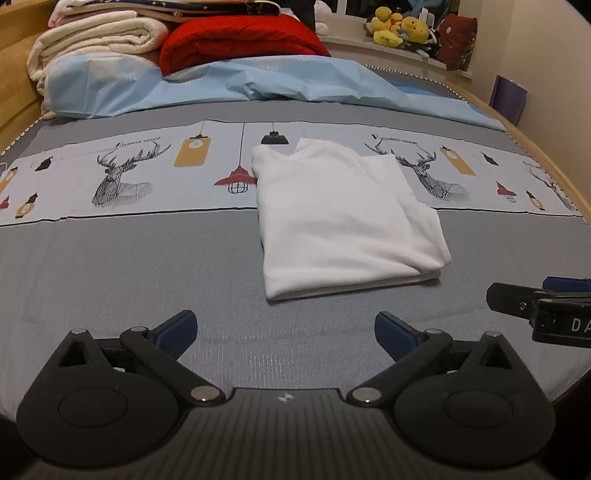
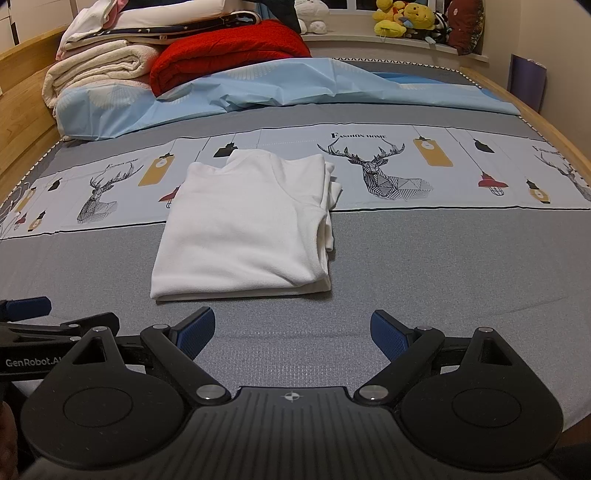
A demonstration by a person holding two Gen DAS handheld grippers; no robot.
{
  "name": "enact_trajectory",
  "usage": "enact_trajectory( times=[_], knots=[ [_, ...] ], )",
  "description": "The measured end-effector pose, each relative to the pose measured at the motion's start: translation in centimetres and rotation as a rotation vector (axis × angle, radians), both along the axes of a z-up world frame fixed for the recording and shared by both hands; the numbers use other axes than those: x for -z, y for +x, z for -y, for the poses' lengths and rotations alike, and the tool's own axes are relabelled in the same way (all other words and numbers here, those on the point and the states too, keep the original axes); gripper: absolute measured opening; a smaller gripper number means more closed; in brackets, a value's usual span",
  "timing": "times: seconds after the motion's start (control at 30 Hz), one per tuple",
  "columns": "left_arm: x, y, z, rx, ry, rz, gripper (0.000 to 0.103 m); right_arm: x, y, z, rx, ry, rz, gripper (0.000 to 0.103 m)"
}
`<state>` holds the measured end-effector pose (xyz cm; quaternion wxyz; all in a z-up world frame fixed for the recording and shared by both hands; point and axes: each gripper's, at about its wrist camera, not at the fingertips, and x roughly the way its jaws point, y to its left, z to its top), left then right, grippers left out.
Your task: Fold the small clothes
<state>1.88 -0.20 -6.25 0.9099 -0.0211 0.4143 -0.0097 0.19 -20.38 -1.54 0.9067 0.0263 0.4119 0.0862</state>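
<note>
A white garment [image 1: 343, 221] lies folded into a rectangle on the grey bed cover, partly over the printed deer band; it also shows in the right wrist view [image 2: 243, 232]. My left gripper [image 1: 286, 330] is open and empty, hovering over the cover just short of the garment's near edge. My right gripper [image 2: 293, 330] is open and empty, also just short of the near edge, toward its right side. Each gripper's side shows at the edge of the other's view.
Folded blankets, cream [image 1: 92, 40] and red [image 1: 236, 40], are stacked at the head of the bed over a light blue sheet [image 1: 258, 85]. Plush toys [image 2: 402, 18] sit on a ledge. A wooden bed frame [image 2: 546, 122] runs along the right.
</note>
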Motion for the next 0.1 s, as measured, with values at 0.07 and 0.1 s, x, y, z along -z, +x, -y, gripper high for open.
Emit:
enact_trajectory(
  times=[0.07,0.1],
  knots=[
    [0.08,0.03,0.04,0.0,-0.002,-0.005,0.102,0.06,0.06,0.09,-0.003,-0.002,-0.002,0.092],
    [0.1,0.07,0.06,-0.001,-0.002,-0.007,0.102,0.09,0.09,0.1,-0.003,-0.002,-0.003,0.092]
  ],
)
